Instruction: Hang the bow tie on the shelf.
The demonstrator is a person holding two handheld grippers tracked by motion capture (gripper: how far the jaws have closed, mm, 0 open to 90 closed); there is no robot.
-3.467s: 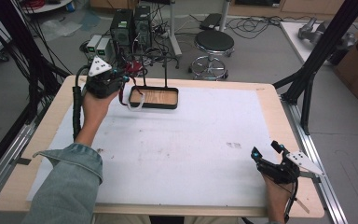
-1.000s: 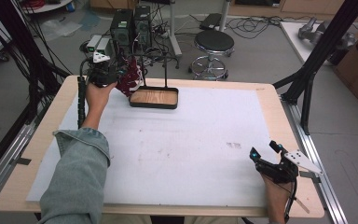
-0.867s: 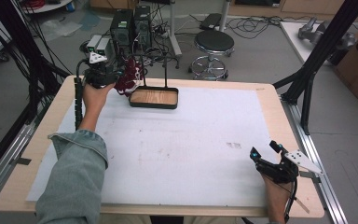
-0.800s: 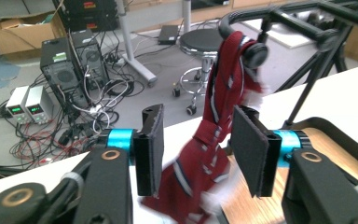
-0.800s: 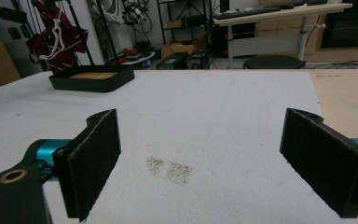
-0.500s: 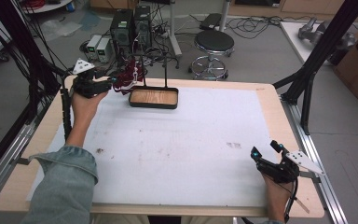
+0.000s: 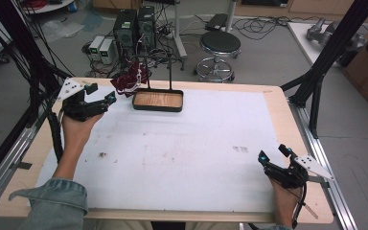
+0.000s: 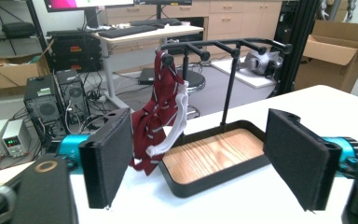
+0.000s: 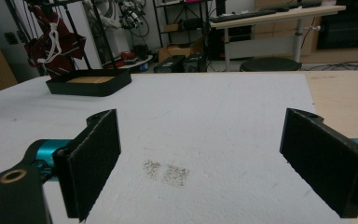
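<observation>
Black rectangular tray (image 7: 157, 100) with wood-grain floor, far side of white tabletop (image 7: 182, 153); thin black peg rack (image 8: 223, 45) rises from it. Maroon striped cloth (image 8: 154, 119) with white cord hangs off rack's end peg, beside tray. Left tool (image 7: 106, 99) near tray, foam-faced jaws spread, empty. Right tool (image 7: 273, 154) well apart from tray, jaws spread, empty.

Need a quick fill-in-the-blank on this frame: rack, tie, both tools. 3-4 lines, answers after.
1. The dark red striped tie hangs from a peg of the black ____.
2. The jaws of the left tool stand ____, with nothing between them.
3. The rack's tray has a floor of ____.
4. The right tool sits near the table's ____ right corner, by the high view.

Missing words: rack; open; wood; near
</observation>
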